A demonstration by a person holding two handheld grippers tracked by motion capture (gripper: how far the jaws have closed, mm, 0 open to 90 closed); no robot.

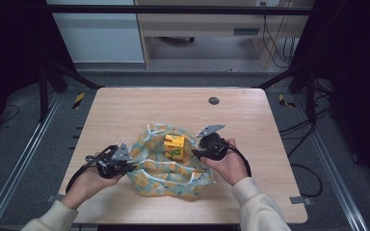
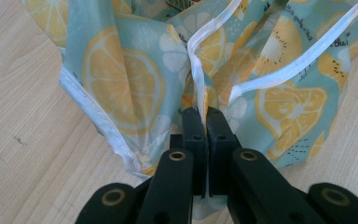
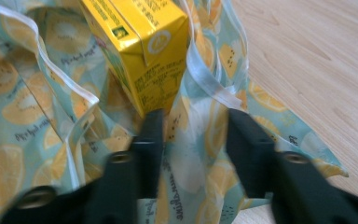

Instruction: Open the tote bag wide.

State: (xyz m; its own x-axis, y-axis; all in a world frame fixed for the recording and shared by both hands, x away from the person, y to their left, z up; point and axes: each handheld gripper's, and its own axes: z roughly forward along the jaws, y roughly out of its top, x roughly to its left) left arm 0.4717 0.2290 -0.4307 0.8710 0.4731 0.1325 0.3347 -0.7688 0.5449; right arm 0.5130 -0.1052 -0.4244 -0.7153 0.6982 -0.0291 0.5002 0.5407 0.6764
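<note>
A: What is being held by the left tool (image 2: 200, 116), and for what purpose?

B: The rim of the lemon-print bag (image 1: 171, 166) is being pinched flat between its jaws, which are being kept fully closed on the fabric at lower centre of the left gripper view. The bag mouth is judged to be anchored in this way, so that the fabric is not being dragged while the other side is worked.

A: And the right tool (image 3: 193, 135)?

B: Its jaws are being held moderately apart, astride a fold of bag fabric at lower centre of the right gripper view. No pressure on the fabric is being shown, so nothing is being gripped. The yellow carton (image 3: 137, 51) is being kept upright just beyond the jaws, in the upper centre of that frame, inside the bag.

A: Where is the bag being located?

B: It is being rested on the light wood desk (image 1: 125, 108), in the lower centre of the high view, between both hands.

A: What is being shown of the room?

B: A dark cable port (image 1: 214, 100) is being shown near the far edge. Metal rails and grey flooring are being seen at both sides, with cables at upper right.
</note>
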